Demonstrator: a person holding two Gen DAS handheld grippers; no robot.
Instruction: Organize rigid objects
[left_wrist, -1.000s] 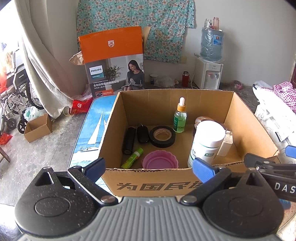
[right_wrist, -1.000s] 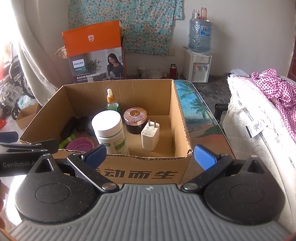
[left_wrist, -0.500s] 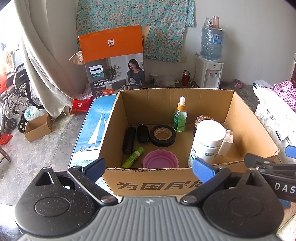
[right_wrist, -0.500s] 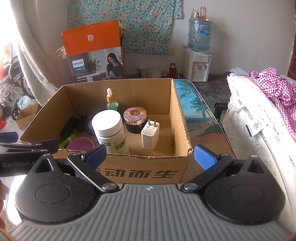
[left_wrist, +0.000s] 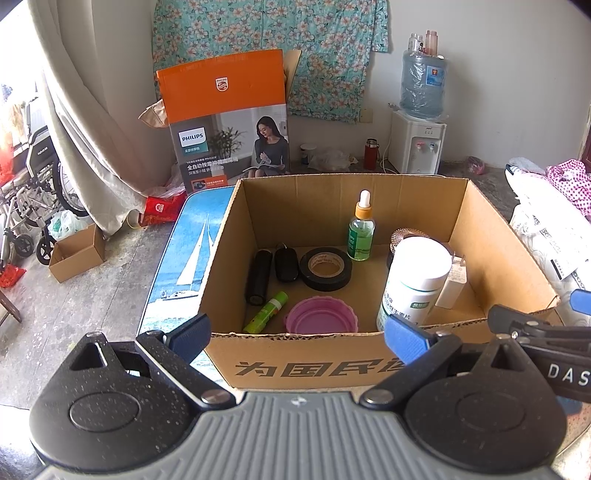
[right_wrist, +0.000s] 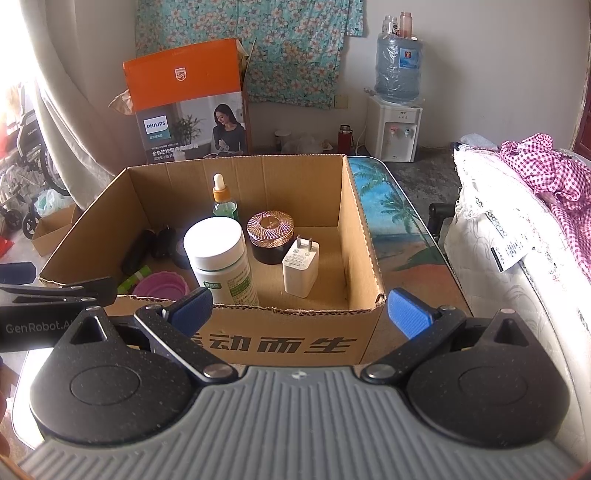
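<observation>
Table, printed top; carton sits on it, open side up, so everything drops in from above.

Inside, largest down: white pill bottle upright at 4 o'clock; tape roll flat at centre; lidded jar at 2 o'clock; pink cup at 6 o'clock; dropper bottle upright at 12 o'clock; charger standing beside the jar; black tube and fob lying at 9 o'clock; green stick at 7 o'clock.

Left gripper and right gripper hang at the near wall, fingers apart, holding nothing. Could be sorted already, or awaiting rearranging.
</observation>
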